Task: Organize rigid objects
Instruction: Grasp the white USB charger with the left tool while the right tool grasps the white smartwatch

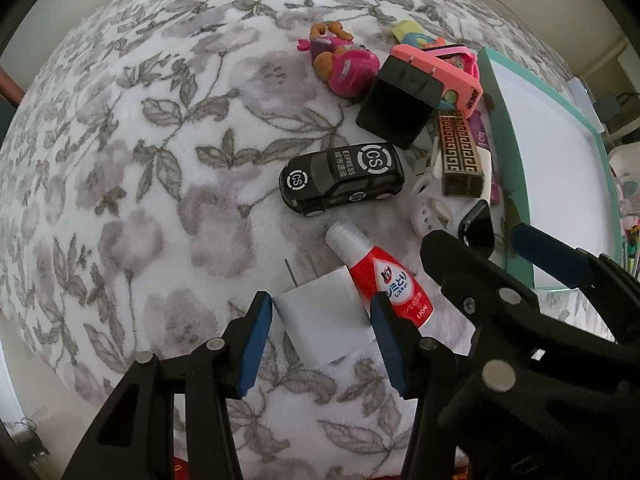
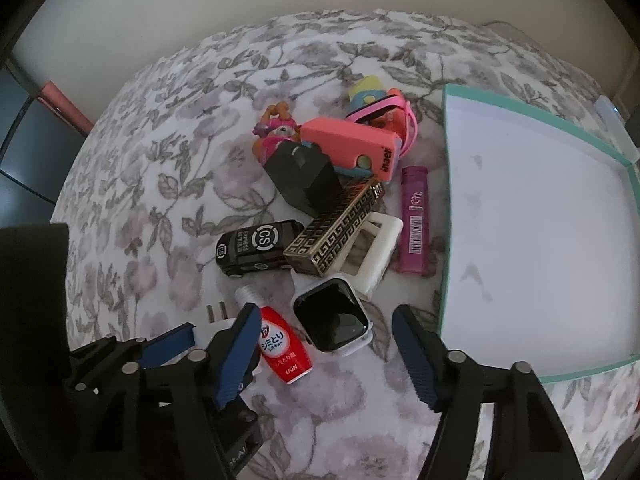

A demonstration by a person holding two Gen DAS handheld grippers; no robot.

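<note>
The left gripper (image 1: pixel 322 338) stands open, its jaws flanking the white plug adapter (image 1: pixel 324 320) at lower centre of its view, not visibly clamped; prongs point up-frame. The right gripper (image 2: pixel 324 356) is wide open and empty, with the smartwatch (image 2: pixel 332 316) just ahead. The teal-rimmed tray (image 2: pixel 592 370), at right, holds nothing; it lies nearer the right gripper.

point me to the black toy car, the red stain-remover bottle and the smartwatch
black toy car with white CS logos (image 1: pixel 342 178), left wrist view, on its roof.
red and white stain-remover bottle (image 2: pixel 280 346), right wrist view, on its label.
white-cased smartwatch with dark screen (image 2: pixel 331 317), right wrist view, on the screen.
</note>
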